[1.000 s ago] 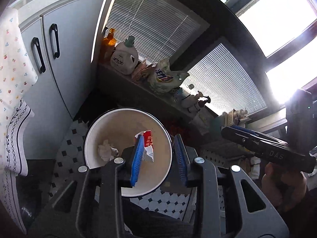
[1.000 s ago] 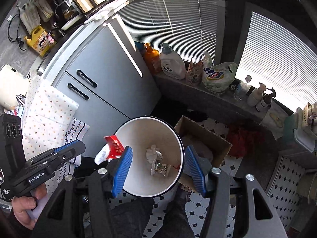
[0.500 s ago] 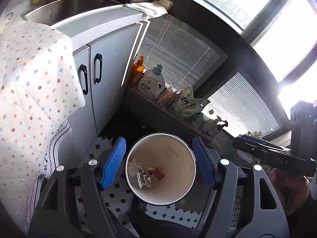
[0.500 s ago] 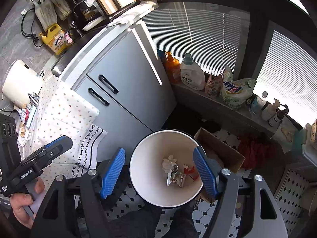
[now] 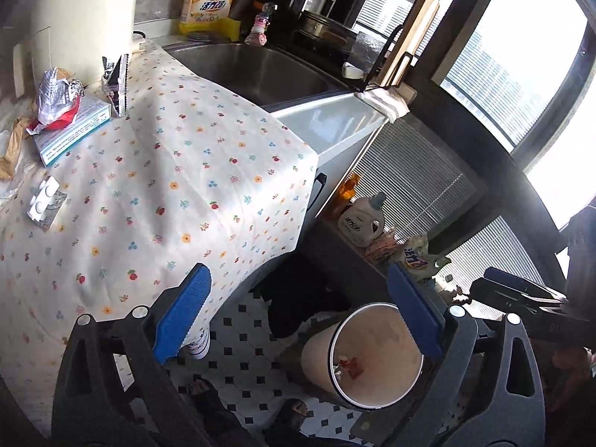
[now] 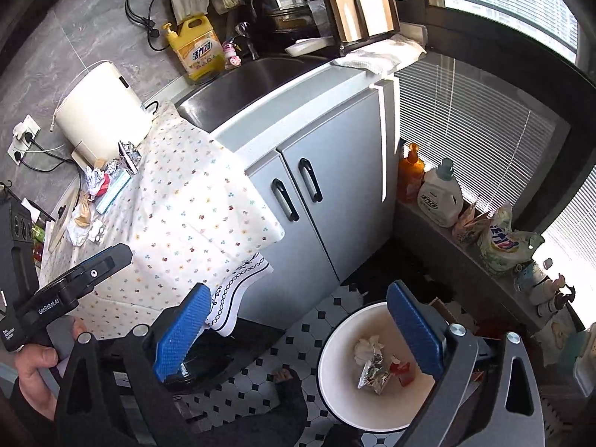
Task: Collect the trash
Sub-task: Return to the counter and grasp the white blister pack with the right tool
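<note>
Left gripper (image 5: pixel 294 311), right gripper (image 6: pixel 294 329): jaws opening, nothing between them. Bin (image 6: pixel 335 354) on floor: holds tissue, foil wrapper (image 6: pixel 372 370), red scrap. Bench (image 5: pixel 178 171): foil wrapper (image 5: pixel 56 93), box (image 5: pixel 74 130), blister pack (image 5: pixel 43 201) remain. Risk: pinching the loose cloth with flat trash, dragging neighbouring pieces off the edge.
</note>
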Action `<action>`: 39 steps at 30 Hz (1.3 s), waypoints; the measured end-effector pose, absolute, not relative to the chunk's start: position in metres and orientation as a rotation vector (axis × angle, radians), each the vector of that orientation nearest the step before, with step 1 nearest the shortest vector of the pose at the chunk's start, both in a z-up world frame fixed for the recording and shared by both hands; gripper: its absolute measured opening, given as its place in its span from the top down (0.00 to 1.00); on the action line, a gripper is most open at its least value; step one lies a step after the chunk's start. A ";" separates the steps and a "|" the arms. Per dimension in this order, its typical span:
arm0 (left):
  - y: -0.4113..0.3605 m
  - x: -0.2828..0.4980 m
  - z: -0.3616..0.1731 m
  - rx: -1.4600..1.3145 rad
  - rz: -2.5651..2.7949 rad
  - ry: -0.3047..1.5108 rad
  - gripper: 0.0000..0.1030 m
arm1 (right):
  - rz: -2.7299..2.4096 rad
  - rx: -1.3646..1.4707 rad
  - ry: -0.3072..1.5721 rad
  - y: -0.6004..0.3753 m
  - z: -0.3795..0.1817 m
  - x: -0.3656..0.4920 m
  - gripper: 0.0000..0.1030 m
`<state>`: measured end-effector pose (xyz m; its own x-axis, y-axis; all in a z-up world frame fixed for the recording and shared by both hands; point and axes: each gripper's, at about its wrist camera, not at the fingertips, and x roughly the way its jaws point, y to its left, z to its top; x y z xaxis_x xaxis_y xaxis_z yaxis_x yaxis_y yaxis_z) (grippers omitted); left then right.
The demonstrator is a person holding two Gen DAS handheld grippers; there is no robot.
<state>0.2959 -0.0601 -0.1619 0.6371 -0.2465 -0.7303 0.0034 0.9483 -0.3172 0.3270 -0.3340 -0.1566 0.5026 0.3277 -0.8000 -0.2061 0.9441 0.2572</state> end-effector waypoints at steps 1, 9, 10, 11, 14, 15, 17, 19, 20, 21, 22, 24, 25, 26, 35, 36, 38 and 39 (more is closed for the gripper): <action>-0.049 0.294 -0.159 -0.307 -0.123 0.860 0.08 | 0.339 0.125 0.991 -0.323 -0.155 0.329 0.08; 0.038 0.267 -0.139 -0.393 0.006 0.758 0.08 | 0.482 0.059 0.979 -0.237 -0.141 0.343 0.08; 0.048 0.264 -0.137 -0.400 0.018 0.749 0.08 | 0.498 0.054 0.981 -0.227 -0.140 0.344 0.09; 0.058 0.261 -0.136 -0.405 0.030 0.741 0.08 | 0.511 0.049 0.983 -0.217 -0.140 0.345 0.10; 0.086 0.253 -0.133 -0.428 0.065 0.718 0.10 | 0.541 0.038 0.999 -0.187 -0.141 0.349 0.15; 0.095 0.250 -0.132 -0.435 0.074 0.713 0.12 | 0.553 0.038 1.004 -0.178 -0.142 0.350 0.16; 0.111 0.245 -0.131 -0.444 0.091 0.703 0.14 | 0.579 0.034 1.011 -0.158 -0.143 0.350 0.17; 0.128 0.241 -0.131 -0.454 0.106 0.697 0.18 | 0.605 0.024 1.014 -0.137 -0.143 0.351 0.19; 0.136 0.239 -0.131 -0.456 0.113 0.696 0.19 | 0.618 0.019 1.016 -0.126 -0.143 0.351 0.20; 0.144 0.238 -0.131 -0.458 0.121 0.696 0.22 | 0.631 0.017 1.019 -0.115 -0.144 0.352 0.23; 0.153 0.235 -0.131 -0.460 0.127 0.695 0.24 | 0.644 0.017 1.021 -0.105 -0.144 0.352 0.24; 0.170 0.230 -0.132 -0.461 0.135 0.689 0.27 | 0.670 0.017 1.021 -0.083 -0.147 0.353 0.27; 0.178 0.227 -0.133 -0.458 0.140 0.685 0.28 | 0.685 0.014 1.021 -0.072 -0.149 0.353 0.29; 0.185 0.224 -0.134 -0.454 0.147 0.682 0.29 | 0.698 0.008 1.024 -0.060 -0.152 0.354 0.32; 0.243 0.185 -0.141 -0.523 0.265 0.660 0.36 | 0.827 -0.073 1.115 0.038 -0.179 0.357 0.43; 0.249 0.180 -0.143 -0.532 0.280 0.662 0.36 | 0.824 -0.072 1.120 0.045 -0.181 0.359 0.43; 0.258 0.172 -0.147 -0.546 0.302 0.665 0.36 | 0.819 -0.071 1.128 0.058 -0.185 0.363 0.43; 0.262 0.168 -0.148 -0.549 0.310 0.664 0.36 | 0.817 -0.076 1.134 0.065 -0.187 0.366 0.42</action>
<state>0.1681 0.2621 -0.1479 0.7496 0.0982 -0.6546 -0.4384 0.8146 -0.3798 0.3659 0.0648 -0.1872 0.1730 0.5388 -0.8245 -0.6118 0.7148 0.3387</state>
